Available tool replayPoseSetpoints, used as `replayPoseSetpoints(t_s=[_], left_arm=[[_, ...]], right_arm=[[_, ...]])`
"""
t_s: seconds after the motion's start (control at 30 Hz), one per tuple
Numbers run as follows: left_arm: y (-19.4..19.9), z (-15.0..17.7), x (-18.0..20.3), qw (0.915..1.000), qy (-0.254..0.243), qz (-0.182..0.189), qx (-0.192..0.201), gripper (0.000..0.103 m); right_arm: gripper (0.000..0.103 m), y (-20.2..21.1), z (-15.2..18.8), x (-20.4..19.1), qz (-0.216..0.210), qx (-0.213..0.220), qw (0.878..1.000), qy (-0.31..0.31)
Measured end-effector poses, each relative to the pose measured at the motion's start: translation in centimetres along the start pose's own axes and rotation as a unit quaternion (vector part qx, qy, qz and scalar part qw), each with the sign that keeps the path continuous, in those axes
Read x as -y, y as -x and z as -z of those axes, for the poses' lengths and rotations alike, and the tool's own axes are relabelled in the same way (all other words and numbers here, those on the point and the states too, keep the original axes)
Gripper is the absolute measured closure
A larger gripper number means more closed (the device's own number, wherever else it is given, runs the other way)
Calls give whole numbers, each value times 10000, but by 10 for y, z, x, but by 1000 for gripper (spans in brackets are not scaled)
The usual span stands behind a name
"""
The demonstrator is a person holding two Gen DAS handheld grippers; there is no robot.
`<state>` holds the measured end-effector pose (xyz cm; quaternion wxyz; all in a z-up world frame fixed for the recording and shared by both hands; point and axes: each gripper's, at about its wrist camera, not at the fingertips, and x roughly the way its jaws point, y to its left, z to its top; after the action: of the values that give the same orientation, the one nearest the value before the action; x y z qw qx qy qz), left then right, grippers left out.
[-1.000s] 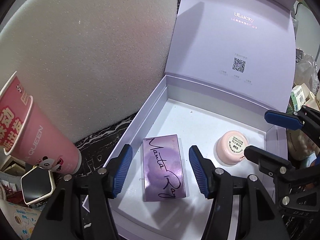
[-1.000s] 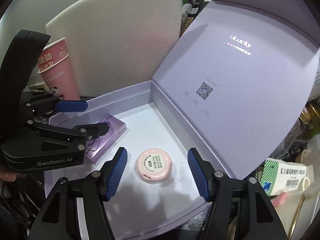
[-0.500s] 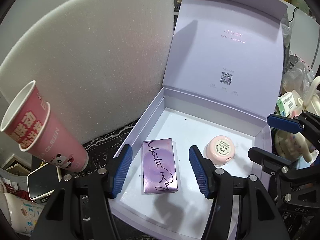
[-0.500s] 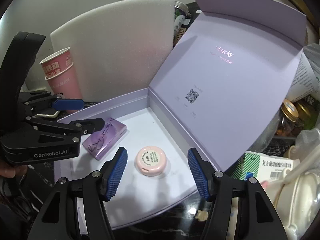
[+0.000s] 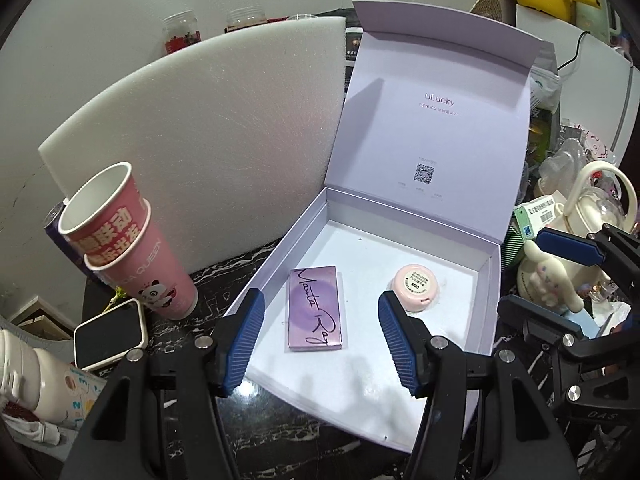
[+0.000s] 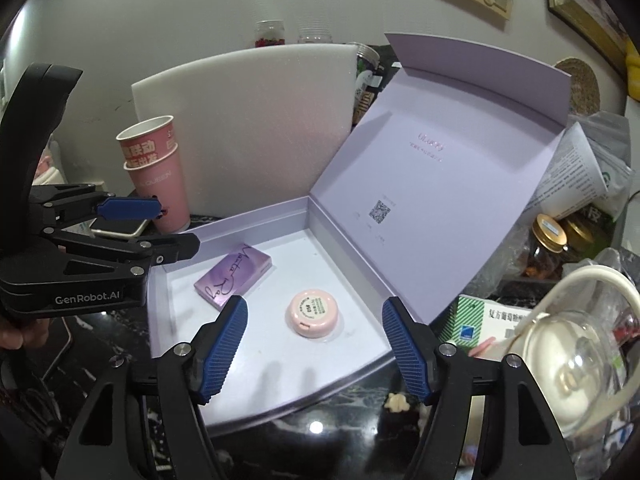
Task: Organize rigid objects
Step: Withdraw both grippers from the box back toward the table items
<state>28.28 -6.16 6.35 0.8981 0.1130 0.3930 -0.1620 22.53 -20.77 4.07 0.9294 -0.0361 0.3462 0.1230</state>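
Observation:
A lilac box (image 5: 280, 252) (image 6: 224, 222) stands open on the dark table, its lid (image 5: 436, 128) (image 6: 452, 176) upright. Inside lie a flat purple case (image 5: 316, 314) (image 6: 234, 278) with black script and a round pink compact (image 5: 416, 286) (image 6: 314, 312). My left gripper (image 5: 320, 344) (image 6: 160, 228) hovers above the box's near edge, open, nothing between its blue pads. My right gripper (image 6: 314, 354) (image 5: 560, 276) hangs over the box's near right side; its jaws are opening and hold nothing.
A white foam sheet (image 5: 208, 152) leans behind the box. Stacked pink paper cups (image 5: 132, 248) and a phone (image 5: 110, 334) stand to the left. To the right crowd a medicine carton (image 6: 484, 320), a glass teapot (image 6: 576, 364), jars (image 6: 552, 240) and bags.
Both grippers have pulled back and up from the box, so more of the table and lid shows. The case and compact stay put. The right jaws stand wider.

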Motion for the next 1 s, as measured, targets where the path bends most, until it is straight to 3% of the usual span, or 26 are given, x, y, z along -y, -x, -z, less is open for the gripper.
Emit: replayPoseSetpoints(t_s=[0.13, 0.53, 0.63, 0.7, 1.0], left_arm=[[14, 9, 0, 9999, 72, -4, 95, 18], [48, 38, 2, 9996, 247, -70, 98, 16], [58, 48, 3, 9995, 295, -101, 108, 4], [67, 55, 5, 9992, 342, -124, 163, 4], [101, 91, 10, 9978, 330, -501, 286, 4]], right_arm=[[30, 14, 3, -4, 10, 63, 10000, 23], [20, 47, 21, -12, 17, 221, 9998, -20], [16, 55, 27, -15, 44, 219, 9997, -41], [13, 62, 31, -18, -45, 274, 9996, -41], [9, 91, 53, -32, -265, 476, 9985, 81]])
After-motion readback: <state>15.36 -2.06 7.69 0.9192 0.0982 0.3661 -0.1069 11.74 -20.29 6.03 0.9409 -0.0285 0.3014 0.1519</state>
